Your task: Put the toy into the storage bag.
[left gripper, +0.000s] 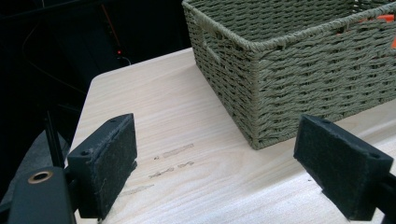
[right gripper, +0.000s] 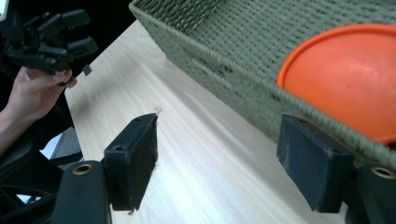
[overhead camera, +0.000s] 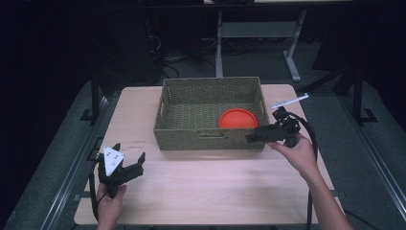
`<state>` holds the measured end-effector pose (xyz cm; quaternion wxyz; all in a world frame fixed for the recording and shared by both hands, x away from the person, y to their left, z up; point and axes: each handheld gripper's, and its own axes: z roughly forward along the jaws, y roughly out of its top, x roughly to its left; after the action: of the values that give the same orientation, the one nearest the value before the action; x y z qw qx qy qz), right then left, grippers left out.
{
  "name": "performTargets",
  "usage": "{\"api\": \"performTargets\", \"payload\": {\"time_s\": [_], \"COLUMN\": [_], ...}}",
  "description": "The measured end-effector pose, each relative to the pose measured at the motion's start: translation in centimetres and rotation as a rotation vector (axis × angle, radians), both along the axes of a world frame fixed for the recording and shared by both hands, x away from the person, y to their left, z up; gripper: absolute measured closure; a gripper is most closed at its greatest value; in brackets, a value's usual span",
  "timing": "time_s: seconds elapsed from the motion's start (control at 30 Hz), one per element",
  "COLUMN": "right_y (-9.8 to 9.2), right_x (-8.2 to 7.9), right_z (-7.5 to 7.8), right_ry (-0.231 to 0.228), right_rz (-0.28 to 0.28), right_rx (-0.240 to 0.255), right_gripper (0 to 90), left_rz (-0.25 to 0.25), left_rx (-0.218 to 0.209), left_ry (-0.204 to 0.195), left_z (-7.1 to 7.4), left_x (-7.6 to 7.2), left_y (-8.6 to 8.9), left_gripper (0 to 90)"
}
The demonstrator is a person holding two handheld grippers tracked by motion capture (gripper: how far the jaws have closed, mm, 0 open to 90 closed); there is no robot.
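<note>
Right claw (overhead camera: 253,136), jaws spread and gripping nothing, hangs at centre right of the high view by the basket (overhead camera: 210,139); orange bowl (overhead camera: 238,118) lies inside, so I'd clear the rim before closing.

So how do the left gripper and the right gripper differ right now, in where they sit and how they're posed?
The left gripper hovers over bare table near its front left corner, well apart from the basket; the right gripper sits at the basket's front right corner, beside the orange dish inside. The left gripper's grey plate faces up; the right gripper lies turned sideways. Both stand open with nothing between the jaws.
</note>
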<state>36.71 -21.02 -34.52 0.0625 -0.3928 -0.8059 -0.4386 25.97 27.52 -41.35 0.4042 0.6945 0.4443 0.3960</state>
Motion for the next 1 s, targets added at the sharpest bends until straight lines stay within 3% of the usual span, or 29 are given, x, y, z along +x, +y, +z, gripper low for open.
{"api": "performTargets", "payload": {"time_s": [0.43,0.7,1.0], "right_y": [-1.6,-3.0,-3.8], "right_x": [-2.2,-3.2,-4.3], "right_z": [-1.5,-3.8,-5.1], "right_ry": [0.006,0.017,0.026], "right_rz": [0.000,0.000,0.000], "right_rx": [0.019,0.045,0.062], "right_gripper": [27.8,26.7,25.8], "left_rz": [-0.004,-0.003,-0.005], "left_rx": [0.001,0.000,0.004], "left_ry": [-0.002,-0.004,-0.005], "left_z": [0.0,0.0,0.0], "left_x": [0.0,0.0,-0.1], "left_y": [-0.1,-0.2,-0.1], "left_gripper": [12.8,12.7,12.8]}}
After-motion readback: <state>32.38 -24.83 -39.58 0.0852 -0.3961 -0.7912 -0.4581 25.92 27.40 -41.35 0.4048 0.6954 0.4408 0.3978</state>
